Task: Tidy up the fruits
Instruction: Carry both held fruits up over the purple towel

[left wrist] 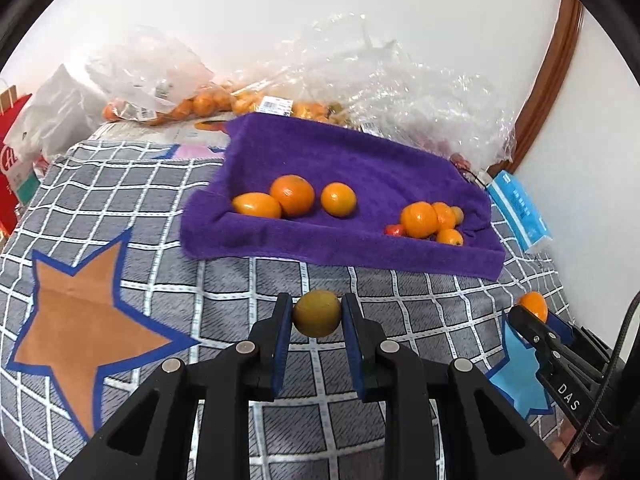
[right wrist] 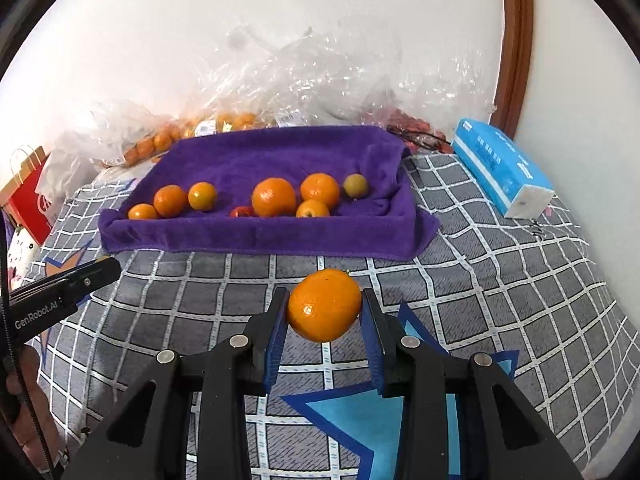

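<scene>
The left gripper (left wrist: 316, 314) has its jaws closed on a small yellow-green fruit (left wrist: 316, 313), held above the checked bedcover (left wrist: 224, 280), in front of the purple towel tray (left wrist: 340, 248). The right gripper (right wrist: 324, 306) clamps a mandarin (right wrist: 324, 305), also in front of that tray. In the tray lie three orange fruits (left wrist: 294, 195) at its left and a mixed cluster (left wrist: 430, 220) at its right. Plastic bags of fruit (left wrist: 208, 100) lie behind the tray.

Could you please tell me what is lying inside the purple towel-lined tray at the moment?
Inside the purple tray lie seven orange citrus fruits, one greenish-yellow fruit and a small red piece. Whatever the towel covers underneath cannot be seen.
</scene>
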{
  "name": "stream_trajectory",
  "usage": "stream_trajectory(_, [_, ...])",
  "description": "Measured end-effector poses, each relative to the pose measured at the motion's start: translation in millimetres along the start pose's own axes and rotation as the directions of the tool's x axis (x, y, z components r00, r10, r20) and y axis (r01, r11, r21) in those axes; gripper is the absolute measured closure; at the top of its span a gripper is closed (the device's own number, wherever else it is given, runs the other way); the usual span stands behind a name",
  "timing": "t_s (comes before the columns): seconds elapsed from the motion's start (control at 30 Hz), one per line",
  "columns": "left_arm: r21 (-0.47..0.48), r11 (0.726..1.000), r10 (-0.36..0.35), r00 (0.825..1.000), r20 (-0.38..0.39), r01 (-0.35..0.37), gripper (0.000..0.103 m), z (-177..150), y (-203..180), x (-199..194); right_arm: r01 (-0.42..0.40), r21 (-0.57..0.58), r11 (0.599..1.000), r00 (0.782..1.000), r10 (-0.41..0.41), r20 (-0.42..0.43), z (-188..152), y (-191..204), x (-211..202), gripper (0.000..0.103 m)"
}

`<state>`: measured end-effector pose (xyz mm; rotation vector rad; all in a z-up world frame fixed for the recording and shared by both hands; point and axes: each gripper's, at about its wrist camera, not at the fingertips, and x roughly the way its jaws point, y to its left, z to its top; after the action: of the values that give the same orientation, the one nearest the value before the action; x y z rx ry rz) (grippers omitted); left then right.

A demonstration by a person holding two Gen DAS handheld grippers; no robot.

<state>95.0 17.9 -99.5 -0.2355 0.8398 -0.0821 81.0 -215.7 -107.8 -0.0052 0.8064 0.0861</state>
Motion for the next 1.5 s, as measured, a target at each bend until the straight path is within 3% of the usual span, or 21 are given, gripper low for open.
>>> stream_trajectory(0.6, [-0.031,0.999,0.032,0.998,0.063,-0.03,0.079,3,18,-51,-0.022,0.048,0.999,0.999,0.019,0.049,15,8,-35,0.068])
stream_trajectory(1.5, [-0.036,0.999,0.04,0.997,0.06,-0.037,0.079,52,10,-38,-0.042,0.074,0.996,0.998,0.038,0.054,69,0,-22,0.068])
